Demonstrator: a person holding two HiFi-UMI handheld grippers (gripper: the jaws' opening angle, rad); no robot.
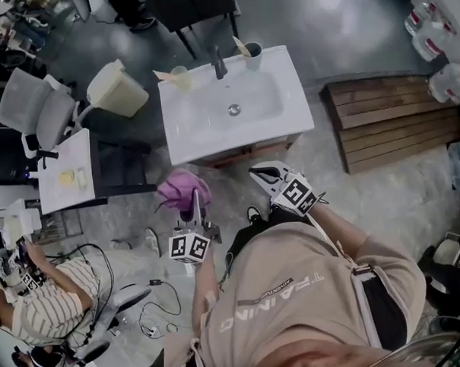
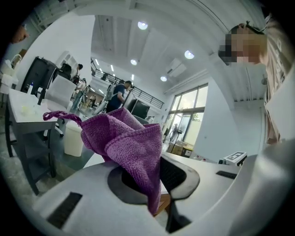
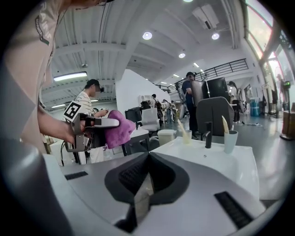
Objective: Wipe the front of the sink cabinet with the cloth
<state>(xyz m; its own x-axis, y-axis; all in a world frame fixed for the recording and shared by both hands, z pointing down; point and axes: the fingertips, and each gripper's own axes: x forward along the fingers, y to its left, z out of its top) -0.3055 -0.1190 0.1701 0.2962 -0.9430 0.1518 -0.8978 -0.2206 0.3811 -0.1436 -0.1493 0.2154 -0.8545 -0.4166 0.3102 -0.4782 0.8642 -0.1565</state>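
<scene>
The sink cabinet (image 1: 234,103) stands ahead of me in the head view, white basin on top, with a strip of its wooden front (image 1: 251,150) showing below the rim. A purple cloth (image 1: 183,188) is bunched just short of that front, to its left. My left gripper (image 1: 195,211) is shut on the cloth (image 2: 124,143), which spills up out of the jaws. My right gripper (image 1: 269,176) hovers near the cabinet's front right, shut and empty (image 3: 146,177). In the right gripper view the basin (image 3: 216,159) lies ahead, and the left gripper with the cloth (image 3: 117,129) is off to the left.
A black faucet (image 1: 219,64) and two cups (image 1: 252,55) stand at the basin's back. A cream bin (image 1: 118,89) and a white side table (image 1: 66,171) are on the left, a wooden pallet (image 1: 394,118) on the right. Cables (image 1: 155,304) and a seated person (image 1: 37,301) are at the lower left.
</scene>
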